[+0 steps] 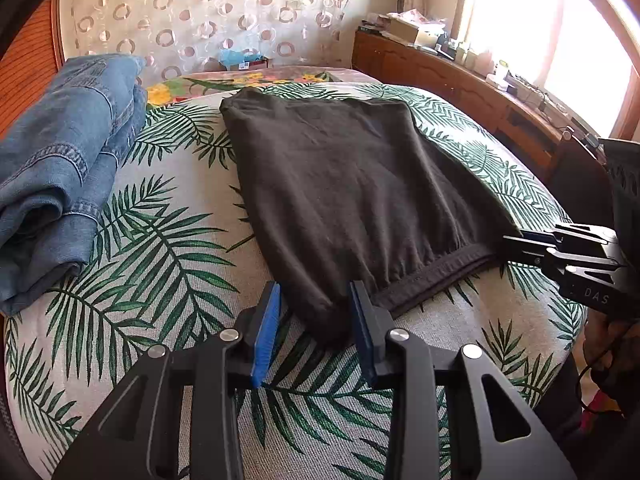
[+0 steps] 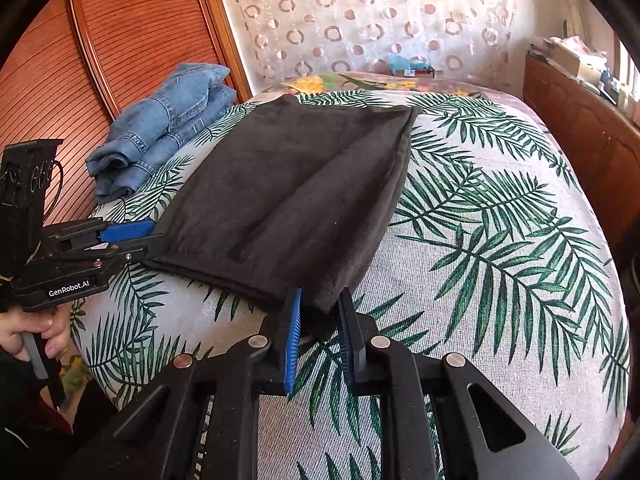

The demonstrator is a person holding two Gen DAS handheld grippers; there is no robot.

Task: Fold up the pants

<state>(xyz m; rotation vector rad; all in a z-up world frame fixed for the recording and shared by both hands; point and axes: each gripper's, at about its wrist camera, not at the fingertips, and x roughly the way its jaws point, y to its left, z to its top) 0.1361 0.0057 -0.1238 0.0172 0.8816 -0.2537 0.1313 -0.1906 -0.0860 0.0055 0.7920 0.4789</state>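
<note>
STEP: corner pick for the next fold | ITEM: dark pants (image 1: 344,184), already folded once, flat on bed (image 1: 168,240), right of folded jeans (image 1: 60,168) | LEFT: my left gripper (image 1: 316,312) parted, straddling near corner, unclamped | RIGHT: my right gripper (image 2: 318,316) likewise at the other near corner | NEXT: likely close both, lift evenly, carry toward far edge.

pants (image 1: 340,184) | dark brown, folded flat | on palm-leaf bedspread (image 1: 168,216) | waistband at near edge

Sunlit window (image 1: 560,40); wooden sideboard (image 1: 460,80); perhaps wardrobe (image 2: 132,32).
</note>
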